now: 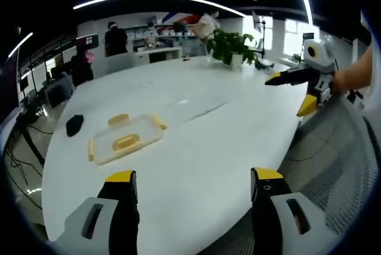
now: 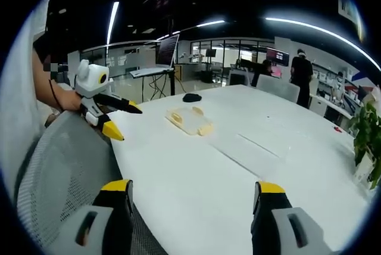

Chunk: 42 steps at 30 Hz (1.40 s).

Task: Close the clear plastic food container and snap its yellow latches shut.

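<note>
Clear plastic with yellow latches, the container (image 1: 125, 138) lies flat on the white table (image 1: 196, 148), well apart from both grippers and touched by neither. In the left gripper view its long axis runs from lower left to upper right, with a latch at each short end, one on the far long side and one lying across its middle; the lid sits on it, though whether the latches are snapped down I cannot tell. A small black object (image 1: 74, 125) rests on the table just beyond its left end. The left gripper (image 1: 193, 184) hangs above the near table edge, its yellow-tipped jaws wide apart and holding nothing. The right gripper (image 1: 289, 91) comes into that view from the right, held in a hand (image 1: 345, 79) over a grey mesh chair back (image 1: 333, 165), its jaws also spread and empty. In the right gripper view the container (image 2: 189, 120) sits toward the table's far left part, its long axis running away and leftward, with the black object (image 2: 191, 97) past it. The right gripper (image 2: 195, 192) there shows spread jaws over the table edge, and the left gripper (image 2: 116, 118) is held open beside the chair. A potted plant (image 1: 233, 46) stands at the far end of the table, and people stand by desks behind.
</note>
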### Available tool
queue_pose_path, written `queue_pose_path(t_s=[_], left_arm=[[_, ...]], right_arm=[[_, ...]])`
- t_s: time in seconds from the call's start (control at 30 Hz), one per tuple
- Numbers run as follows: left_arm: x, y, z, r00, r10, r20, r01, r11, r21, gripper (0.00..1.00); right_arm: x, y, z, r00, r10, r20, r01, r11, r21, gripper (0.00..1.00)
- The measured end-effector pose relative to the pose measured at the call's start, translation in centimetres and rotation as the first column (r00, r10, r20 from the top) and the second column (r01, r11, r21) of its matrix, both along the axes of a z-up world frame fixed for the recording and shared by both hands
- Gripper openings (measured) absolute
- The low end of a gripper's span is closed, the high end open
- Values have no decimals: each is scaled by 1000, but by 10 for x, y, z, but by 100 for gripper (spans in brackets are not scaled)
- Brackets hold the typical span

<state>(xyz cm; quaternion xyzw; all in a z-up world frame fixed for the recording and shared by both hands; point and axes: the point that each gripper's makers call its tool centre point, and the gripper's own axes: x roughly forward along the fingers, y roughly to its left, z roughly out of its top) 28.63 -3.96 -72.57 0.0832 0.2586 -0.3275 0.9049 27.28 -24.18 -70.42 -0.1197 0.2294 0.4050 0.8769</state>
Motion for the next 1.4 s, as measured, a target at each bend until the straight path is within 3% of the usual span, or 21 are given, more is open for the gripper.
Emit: queue_pose_path(t_s=[0.23, 0.7, 0.87, 1.2, 1.4], left_arm=[[-2, -6, -3, 999, -51, 4, 50, 998, 35, 75], [-3, -2, -6, 999, -26, -22, 27, 999, 37, 74], [3, 1, -1, 1000, -5, -9, 5, 1000, 30, 74], [2, -1, 6, 998, -67, 0, 67, 997, 27, 74], [6, 7, 5, 997, -81, -2, 81, 996, 28, 73]], right_arm=[[3, -3, 1, 1000, -13, 5, 13, 1000, 7, 82], [10, -13, 5, 997, -72, 0, 72, 997, 33, 81], [10, -9, 4, 999, -51, -9, 51, 998, 26, 81], [7, 0, 3, 1000, -1, -13, 1, 1000, 1, 81], [8, 3, 1, 1000, 14, -15, -15, 1000, -12, 81]])
